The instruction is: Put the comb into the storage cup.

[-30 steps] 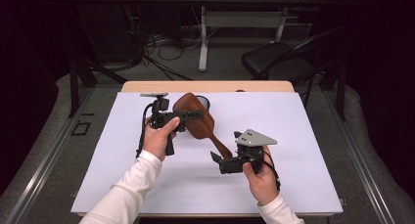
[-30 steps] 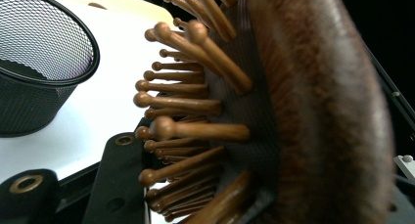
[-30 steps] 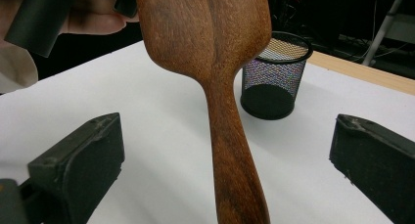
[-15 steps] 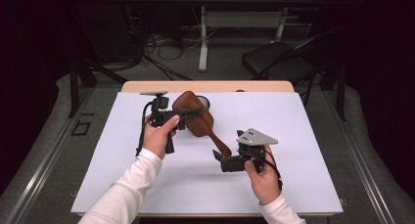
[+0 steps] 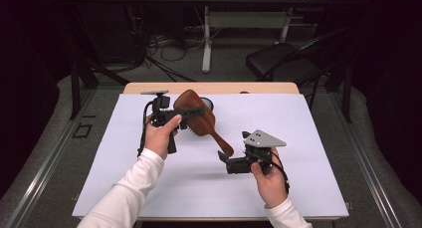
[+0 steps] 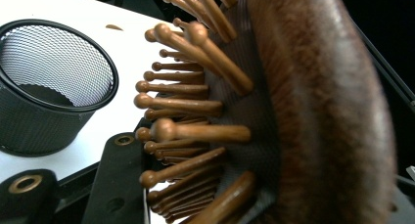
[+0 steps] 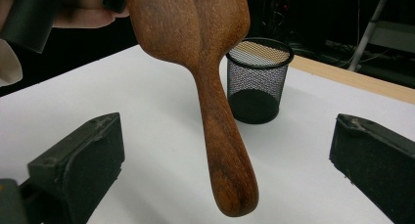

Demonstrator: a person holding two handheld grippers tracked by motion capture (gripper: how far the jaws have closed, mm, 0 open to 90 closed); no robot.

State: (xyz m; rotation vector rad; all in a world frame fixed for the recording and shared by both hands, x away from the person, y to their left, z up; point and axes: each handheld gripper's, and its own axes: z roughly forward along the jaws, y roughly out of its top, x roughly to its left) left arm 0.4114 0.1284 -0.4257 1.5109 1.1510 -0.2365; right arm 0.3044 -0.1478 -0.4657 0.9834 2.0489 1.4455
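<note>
A brown wooden paddle hairbrush (image 5: pixel 201 121) hangs tilted above the white table, handle pointing down toward me. My left gripper (image 5: pixel 191 112) is shut on the brush head. In the left gripper view the wooden bristles (image 6: pixel 195 106) and dark back (image 6: pixel 318 111) press close against one black finger (image 6: pixel 117 180). My right gripper (image 5: pixel 222 158) stands open at the handle's end. In the right gripper view the handle (image 7: pixel 225 145) hangs between its two spread fingers (image 7: pixel 78 165) without touching them.
A black mesh cup (image 5: pixel 209 104) stands upright at the back of the white mat (image 5: pixel 124 153), just behind the brush head; it is empty in the gripper views (image 7: pixel 257 82) (image 6: pixel 49 87). A wooden table edge (image 5: pixel 149 87) runs behind it.
My right gripper has drifted slightly to the right near the handle's end. The left gripper keeps the brush almost still.
</note>
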